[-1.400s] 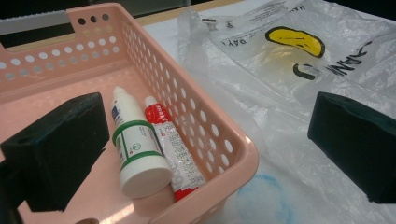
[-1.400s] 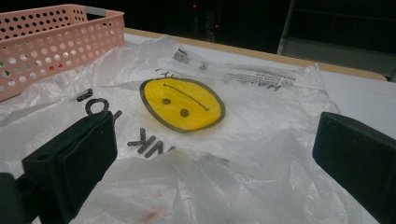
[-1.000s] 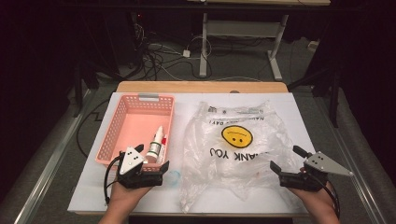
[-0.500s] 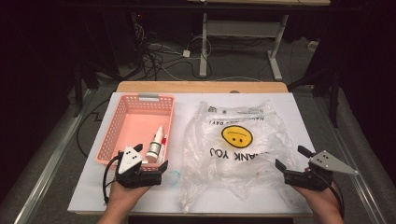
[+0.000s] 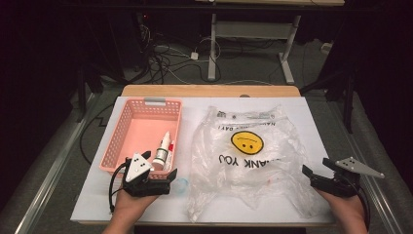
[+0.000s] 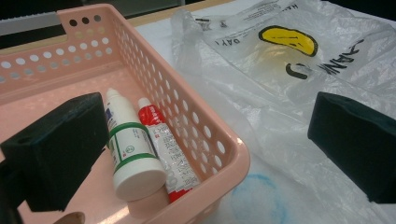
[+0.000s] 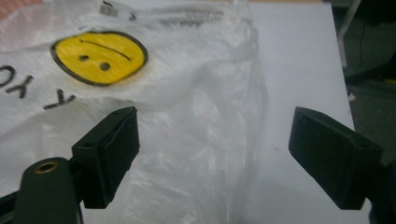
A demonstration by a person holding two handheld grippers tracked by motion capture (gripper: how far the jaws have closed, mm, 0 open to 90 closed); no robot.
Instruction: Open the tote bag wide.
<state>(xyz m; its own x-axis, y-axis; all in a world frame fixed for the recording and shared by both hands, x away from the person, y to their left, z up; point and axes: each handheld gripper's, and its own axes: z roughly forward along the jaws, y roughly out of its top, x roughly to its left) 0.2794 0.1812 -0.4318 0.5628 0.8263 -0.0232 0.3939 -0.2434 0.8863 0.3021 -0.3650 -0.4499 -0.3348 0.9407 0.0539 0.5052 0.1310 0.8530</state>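
A crumpled clear plastic bag [image 5: 251, 156] with a yellow smiley lies mid-table, beside my pink basket [image 5: 127, 139] holding a white bottle [image 6: 130, 147] and red tube [image 6: 166, 147]. My left gripper [image 5: 148, 180] and right gripper [image 5: 324, 178] both gape wide, empty.

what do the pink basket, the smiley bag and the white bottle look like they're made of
Pink perforated basket: looks like rigid moulded plastic, matte, with even rows of punched holes. Clear smiley-face bag: thin plastic film, glossy and crinkled, the table showing through. White green-banded bottle: probably smooth plastic with a slight sheen, though the look leaves that open.
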